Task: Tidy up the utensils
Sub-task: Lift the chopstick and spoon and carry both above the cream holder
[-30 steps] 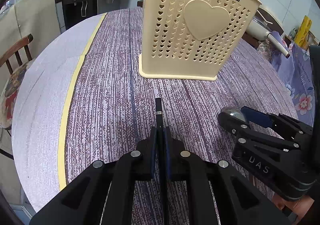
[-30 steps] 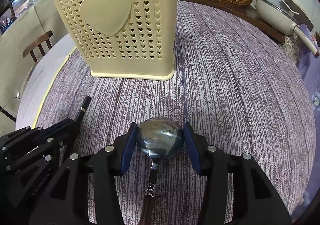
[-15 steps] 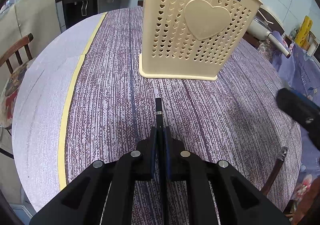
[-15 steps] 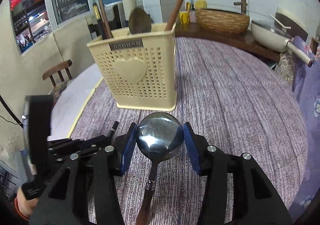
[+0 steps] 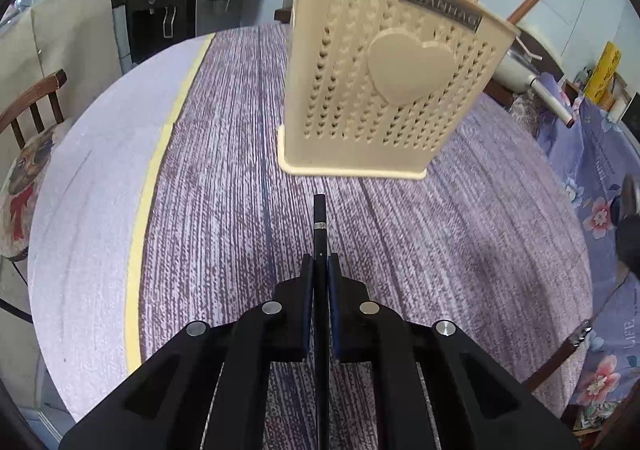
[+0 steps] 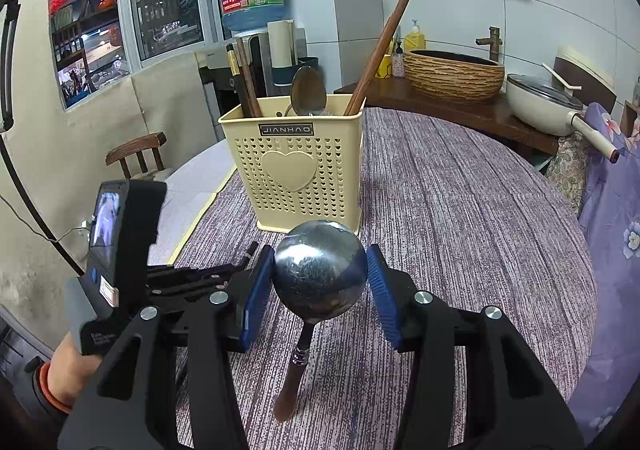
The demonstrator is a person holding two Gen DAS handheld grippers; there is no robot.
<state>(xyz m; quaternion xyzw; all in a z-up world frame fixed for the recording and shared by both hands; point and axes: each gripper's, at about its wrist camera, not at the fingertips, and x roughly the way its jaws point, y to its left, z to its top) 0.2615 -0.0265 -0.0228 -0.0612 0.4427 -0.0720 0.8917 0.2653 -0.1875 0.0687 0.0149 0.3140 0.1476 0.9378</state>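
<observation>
Two utensils are held: a metal spoon (image 6: 320,270) is clamped by its bowl in the right gripper (image 6: 320,282) above the worktop (image 6: 460,210), short of the cream basket (image 6: 294,170); a black chopstick (image 5: 320,226) is pinched in the left gripper (image 5: 320,270). Next, the spoon needs carrying over the rim. Only the right view shows the basket's contents.

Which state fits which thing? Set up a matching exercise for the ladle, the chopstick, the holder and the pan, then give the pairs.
Things:
1. ladle
2. chopstick
3. holder
4. pan

States:
A. on the side counter, lid on
B. standing on the table, utensils in it
C. clamped in the left gripper
D. bowl between the right gripper's pads

Pairs: 1-D, 2-C, 3-B, 4-A
</observation>
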